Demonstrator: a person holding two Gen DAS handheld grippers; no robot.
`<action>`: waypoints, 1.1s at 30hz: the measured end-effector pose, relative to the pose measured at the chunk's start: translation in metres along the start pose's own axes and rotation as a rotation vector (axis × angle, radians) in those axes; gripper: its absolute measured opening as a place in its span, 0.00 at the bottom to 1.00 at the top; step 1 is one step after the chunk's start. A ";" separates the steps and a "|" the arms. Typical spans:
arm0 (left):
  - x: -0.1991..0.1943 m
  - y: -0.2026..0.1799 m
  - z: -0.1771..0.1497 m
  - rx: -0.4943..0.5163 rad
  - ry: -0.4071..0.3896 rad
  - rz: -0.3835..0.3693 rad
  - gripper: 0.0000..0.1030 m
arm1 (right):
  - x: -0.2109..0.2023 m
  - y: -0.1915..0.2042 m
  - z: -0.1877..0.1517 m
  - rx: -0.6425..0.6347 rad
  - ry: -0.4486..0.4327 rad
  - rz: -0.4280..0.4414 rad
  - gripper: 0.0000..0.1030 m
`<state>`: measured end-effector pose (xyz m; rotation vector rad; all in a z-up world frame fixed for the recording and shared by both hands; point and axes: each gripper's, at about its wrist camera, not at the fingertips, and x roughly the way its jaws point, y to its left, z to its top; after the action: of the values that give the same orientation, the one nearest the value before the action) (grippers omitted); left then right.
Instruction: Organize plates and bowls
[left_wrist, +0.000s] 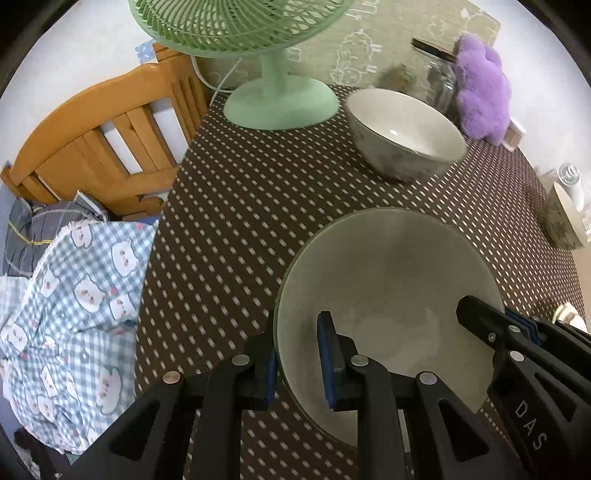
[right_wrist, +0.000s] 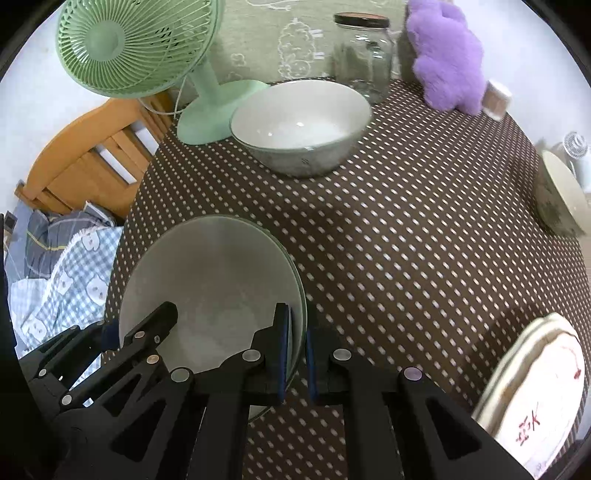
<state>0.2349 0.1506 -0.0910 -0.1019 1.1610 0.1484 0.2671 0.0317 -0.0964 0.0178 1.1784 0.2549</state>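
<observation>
A pale green-white bowl (left_wrist: 388, 280) is held over the brown dotted tablecloth (left_wrist: 240, 206). My left gripper (left_wrist: 299, 358) is shut on its left rim, one finger inside, one outside. My right gripper (right_wrist: 298, 350) is shut on the opposite rim of the same bowl (right_wrist: 214, 273); it also shows in the left wrist view (left_wrist: 491, 325). A second white bowl (right_wrist: 301, 125) stands farther back near the fan base, also in the left wrist view (left_wrist: 402, 133). A third bowl (right_wrist: 561, 195) sits at the right edge. A white plate with red marks (right_wrist: 535, 398) lies at the front right.
A green desk fan (right_wrist: 136, 48) stands at the back left. A glass jar (right_wrist: 364, 51) and a purple plush toy (right_wrist: 447, 51) stand at the back. A wooden chair (left_wrist: 103, 140) and checked cloth (left_wrist: 74, 302) lie left of the table.
</observation>
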 end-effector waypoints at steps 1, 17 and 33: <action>-0.002 -0.003 -0.002 0.000 0.001 -0.001 0.17 | -0.004 -0.005 -0.005 0.001 0.002 -0.001 0.11; -0.027 -0.063 -0.057 0.040 0.048 -0.013 0.17 | -0.041 -0.064 -0.069 0.031 0.066 -0.022 0.11; -0.035 -0.098 -0.081 0.099 0.077 -0.034 0.17 | -0.058 -0.096 -0.100 0.073 0.092 -0.041 0.11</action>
<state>0.1647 0.0393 -0.0900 -0.0408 1.2408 0.0572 0.1729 -0.0853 -0.0965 0.0458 1.2779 0.1777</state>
